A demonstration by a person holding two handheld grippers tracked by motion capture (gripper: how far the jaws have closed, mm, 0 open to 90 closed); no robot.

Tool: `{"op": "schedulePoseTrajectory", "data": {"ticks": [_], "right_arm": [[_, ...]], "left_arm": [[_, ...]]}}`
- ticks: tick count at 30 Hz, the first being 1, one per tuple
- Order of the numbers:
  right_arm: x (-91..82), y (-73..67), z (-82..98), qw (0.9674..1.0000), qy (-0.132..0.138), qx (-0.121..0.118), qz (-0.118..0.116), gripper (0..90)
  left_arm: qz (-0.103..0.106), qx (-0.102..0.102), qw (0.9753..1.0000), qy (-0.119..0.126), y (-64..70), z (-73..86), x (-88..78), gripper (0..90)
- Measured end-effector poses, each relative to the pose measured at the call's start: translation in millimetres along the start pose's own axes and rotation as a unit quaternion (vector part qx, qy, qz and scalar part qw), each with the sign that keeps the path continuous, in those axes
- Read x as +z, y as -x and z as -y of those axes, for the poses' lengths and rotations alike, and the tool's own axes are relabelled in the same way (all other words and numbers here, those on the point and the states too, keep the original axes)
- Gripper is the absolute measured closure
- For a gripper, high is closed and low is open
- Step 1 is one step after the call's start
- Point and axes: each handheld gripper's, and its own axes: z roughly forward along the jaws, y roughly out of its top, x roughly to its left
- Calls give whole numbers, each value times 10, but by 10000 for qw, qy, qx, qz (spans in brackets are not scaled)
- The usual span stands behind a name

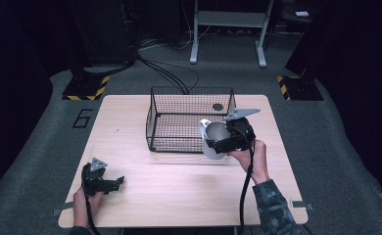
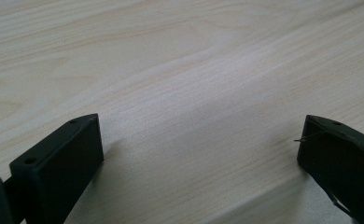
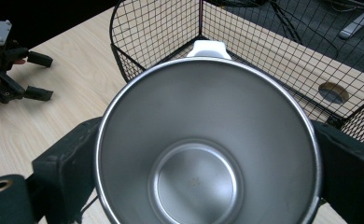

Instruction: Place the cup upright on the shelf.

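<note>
Your left tool (image 1: 114,182) rests near you on the pale wooden worktop (image 1: 145,191), its jaws spread wide with nothing between them. Farther out, your right tool (image 1: 217,143) clamps the round shiny steel cup with a white handle (image 1: 215,138), tipped on its side at the front right corner of the black wire-mesh basket (image 1: 179,115).
</note>
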Motion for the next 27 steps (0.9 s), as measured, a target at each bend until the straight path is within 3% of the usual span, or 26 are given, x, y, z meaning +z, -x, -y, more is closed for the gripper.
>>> {"op": "schedulePoseTrajectory", "data": {"ticks": [27], "right_arm": [[134,145,-435,9999,107,-60,51,59]], "left_arm": [[-2,8,10000,5,-1,2,1,2]]}}
